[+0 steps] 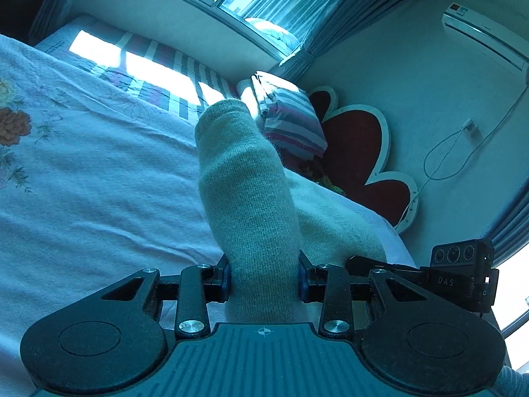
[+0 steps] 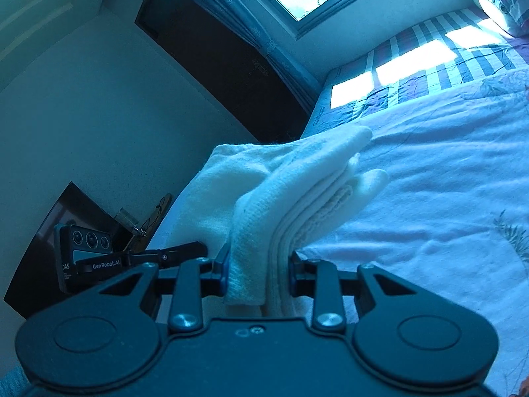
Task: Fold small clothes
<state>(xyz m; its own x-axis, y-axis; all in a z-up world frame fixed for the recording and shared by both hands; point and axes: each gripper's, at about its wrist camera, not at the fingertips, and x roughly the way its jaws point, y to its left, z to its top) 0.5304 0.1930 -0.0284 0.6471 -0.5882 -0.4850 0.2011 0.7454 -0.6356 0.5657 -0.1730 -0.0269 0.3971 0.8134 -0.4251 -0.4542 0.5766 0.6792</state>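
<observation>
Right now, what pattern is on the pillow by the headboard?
Stripes, white with pink and grey bands, on the pillow; clearest in the left wrist view.

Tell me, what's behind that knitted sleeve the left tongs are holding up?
Behind the sleeve lie a striped pillow and a red flower-shaped headboard, with the floral sheet beside them. The sleeve covers part of the pillow and the bed below it.
</observation>
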